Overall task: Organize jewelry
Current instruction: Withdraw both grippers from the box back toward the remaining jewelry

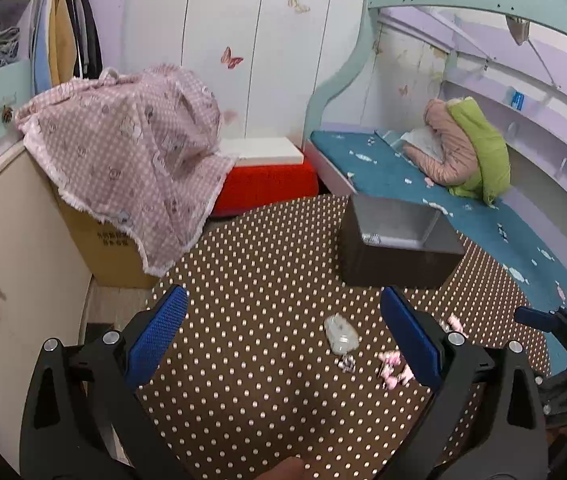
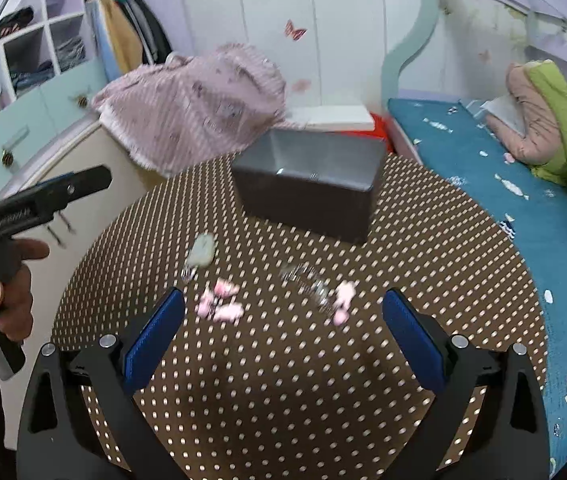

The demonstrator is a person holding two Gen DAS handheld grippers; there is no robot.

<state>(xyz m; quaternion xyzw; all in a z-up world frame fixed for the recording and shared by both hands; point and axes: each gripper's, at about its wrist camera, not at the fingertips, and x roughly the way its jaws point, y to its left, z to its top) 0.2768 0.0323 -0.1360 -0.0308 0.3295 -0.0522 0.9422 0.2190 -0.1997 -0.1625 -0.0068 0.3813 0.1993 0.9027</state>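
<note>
A dark open box (image 1: 397, 240) stands at the far side of a round brown polka-dot table (image 1: 267, 264); it also shows in the right wrist view (image 2: 311, 184). Loose jewelry lies before it: a pale green piece (image 1: 341, 336) (image 2: 202, 250), a small silver piece (image 1: 347, 363), pink pieces (image 1: 393, 368) (image 2: 219, 302), and a silver chain with a pink charm (image 2: 323, 290). My left gripper (image 1: 283, 320) is open and empty above the table's near left. My right gripper (image 2: 283, 320) is open and empty, low over the table just short of the jewelry.
A pink checked cloth (image 1: 131, 152) covers a cardboard box (image 1: 111, 248) left of the table. A red stool (image 1: 267, 184) stands behind. A blue-covered bed (image 1: 483, 208) with a pink and green jacket (image 1: 467, 148) runs along the right. A cream cabinet (image 1: 15, 264) is at left.
</note>
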